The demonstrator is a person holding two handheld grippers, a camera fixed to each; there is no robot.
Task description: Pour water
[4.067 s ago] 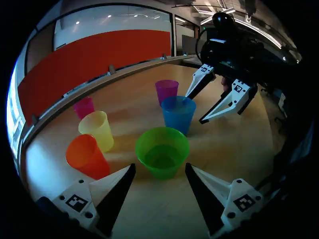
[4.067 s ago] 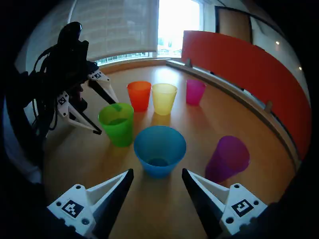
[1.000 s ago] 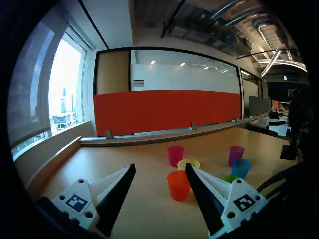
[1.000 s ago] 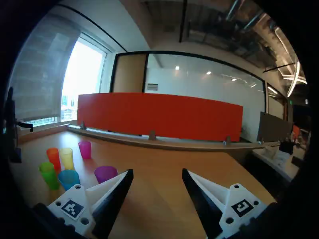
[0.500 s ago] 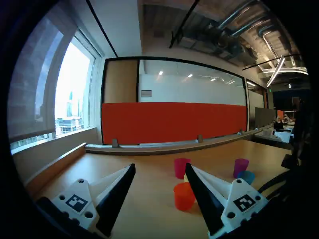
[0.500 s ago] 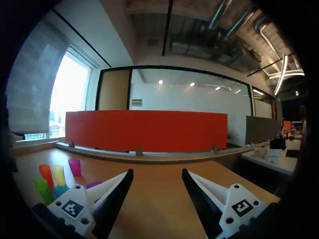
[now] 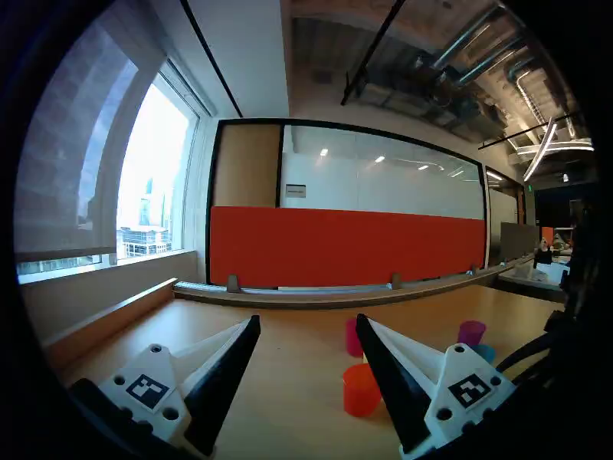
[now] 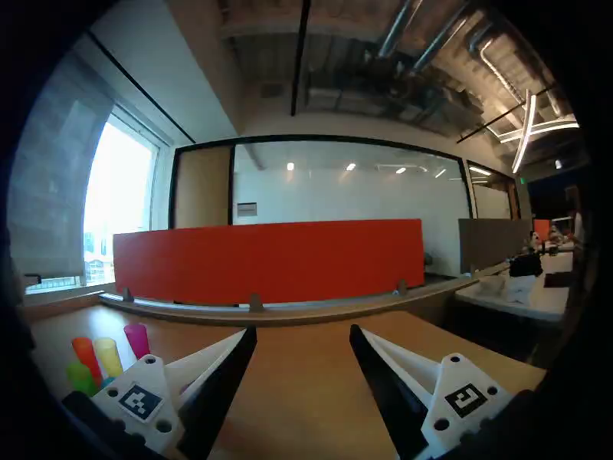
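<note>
- Two grippers, both empty. In the left gripper view the left gripper [image 7: 306, 317] has its white fingers [image 7: 199, 364] spread wide, with nothing between them but bare wooden table [image 7: 291, 383].
- Same story in the right gripper view: the right gripper [image 8: 303, 330] holds its fingers [image 8: 414, 368] well apart, gripping nothing.
- On to the cups. In the left gripper view an orange cup [image 7: 360, 389] stands upright on the near side of the orange-red partition [image 7: 345, 245]. It sits right at the inner edge of one finger, which partly hides it.
- Just beyond it, closer to the partition, a pink cup [image 7: 352, 337] sits half hidden behind that same finger.
- Past the finger's outer side a purple cup [image 7: 470, 333] peeks out, and a blue cup [image 7: 484, 353] shows just beside it, slightly farther from the partition.
- The right gripper view shows the cluster low at the picture's left, again on the partition's near side. A green cup [image 8: 79, 377] is nearest, with the orange cup and a yellow cup [image 8: 108, 356] side by side behind it. The pink one stands closest to the partition, and all are upright.
- Water? Cannot tell from here — no cup shows its inside.
- The partition itself runs along the table's far edge, with a glass wall [image 7: 383, 184] rising behind it and a bright window [image 7: 149, 215] off its left end.
- Above the partition, exposed pipes [image 7: 475, 46] cross the ceiling.
</note>
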